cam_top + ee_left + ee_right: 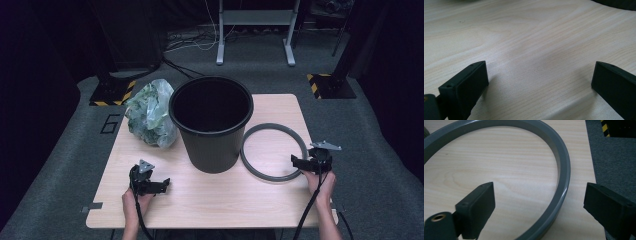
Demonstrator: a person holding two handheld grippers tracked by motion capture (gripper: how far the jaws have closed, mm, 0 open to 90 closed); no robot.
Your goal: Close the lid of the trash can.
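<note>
Standing mid-table, the black waste bin (211, 122) is upright and empty. Left of the bin, touching it, lies a clear bag of green scraps (151, 112); right of it a grey ring (273, 151) lies flat. The right gripper (299, 163) spreads released astride the ring's rim (560, 177). The left gripper (161, 184) gapes over bare wooden table (531, 45) before the bin.

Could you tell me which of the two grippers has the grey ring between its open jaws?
The right gripper: its open jaws straddle the grey ring's rim. The left gripper has bare table between its jaws.
</note>
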